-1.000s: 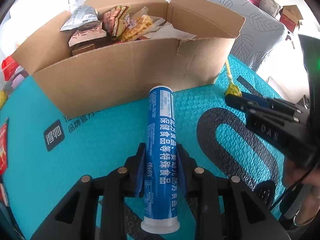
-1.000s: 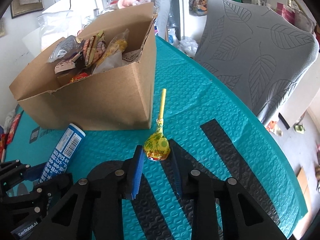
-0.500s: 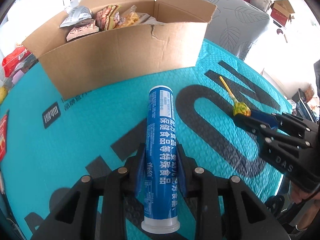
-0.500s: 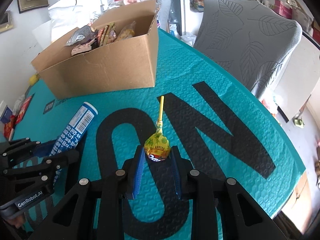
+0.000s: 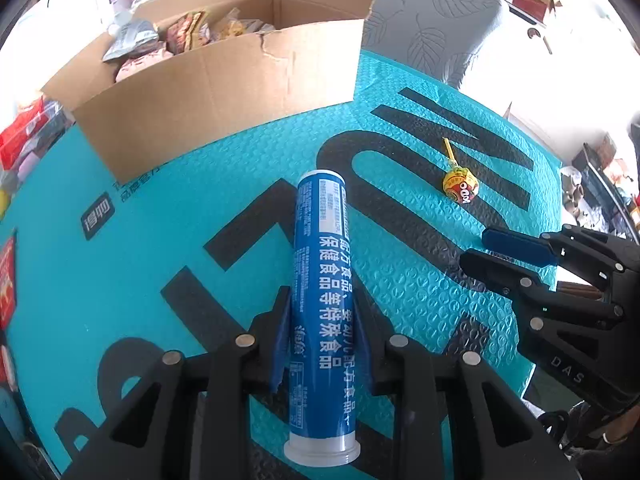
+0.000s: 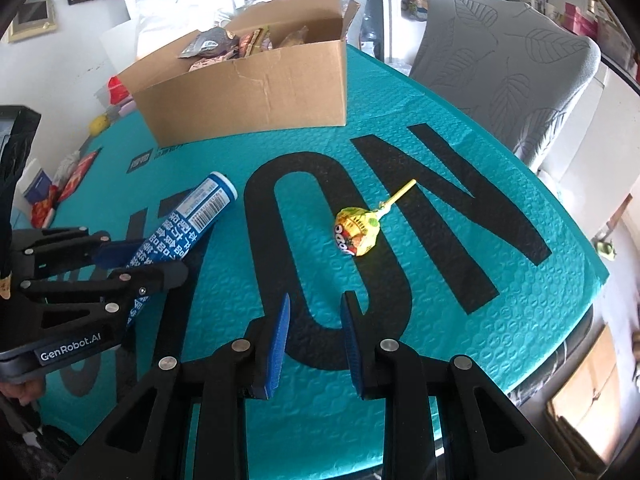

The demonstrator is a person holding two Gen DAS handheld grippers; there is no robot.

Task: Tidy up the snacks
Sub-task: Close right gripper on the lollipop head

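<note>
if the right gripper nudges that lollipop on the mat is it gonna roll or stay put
The lollipop likely pivots rather than rolls: its thin stick lies flat on the mat as an outrigger. The crinkled wrapper and bumpy mat probably add grip. It looks light, so the open right gripper may flick it.

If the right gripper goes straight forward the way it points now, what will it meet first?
Most likely the yellow lollipop, which lies on the teal mat just ahead of the open right gripper, slightly to its right. Depth is unclear; it could pass above it.

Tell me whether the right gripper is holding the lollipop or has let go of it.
Let go. The right gripper is open, a clear gap between its blue pads, and the lollipop lies on the teal mat ahead of the fingertips, apart from them.
</note>
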